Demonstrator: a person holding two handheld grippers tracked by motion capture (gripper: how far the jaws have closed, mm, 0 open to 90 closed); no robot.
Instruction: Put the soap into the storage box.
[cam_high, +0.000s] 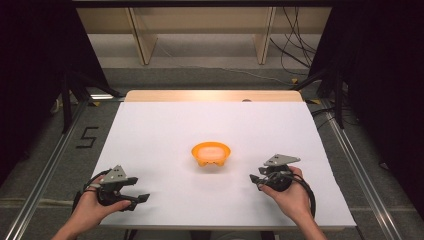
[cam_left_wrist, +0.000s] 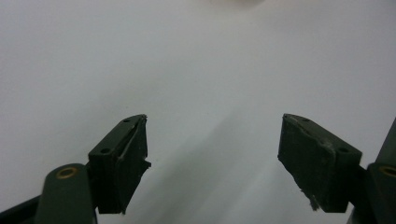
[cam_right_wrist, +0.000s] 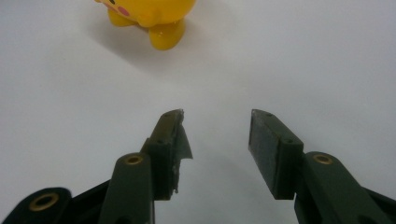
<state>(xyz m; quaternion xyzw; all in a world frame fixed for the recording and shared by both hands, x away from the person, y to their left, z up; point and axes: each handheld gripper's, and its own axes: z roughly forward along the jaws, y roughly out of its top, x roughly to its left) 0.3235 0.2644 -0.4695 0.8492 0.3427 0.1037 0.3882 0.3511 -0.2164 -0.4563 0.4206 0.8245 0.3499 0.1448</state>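
Item: yellow footed bowl (cam_high: 211, 153), frame centre on the white table (cam_high: 150, 130), likely light, rigid, glossy-slippery, best pinched at rim; left gripper (cam_high: 142, 198) jaws wide apart, right gripper (cam_high: 254, 180) jaws moderately apart, both empty.

Open white table (cam_high: 165, 125) on every side — the lone obstacle, a yellow bowl (cam_high: 211, 154), stands at centre, twelve o'clock of the person.

Single readable mark: digit "5" (cam_high: 88, 137), dark tape strokes on grey floor (cam_high: 50, 150), just left of white table (cam_high: 150, 130), beside its left edge, near metal floor rail (cam_high: 47, 170). No other text, label, brand or number legible on table, orange bowl (cam_high: 211, 154) or gripper parts in any view.
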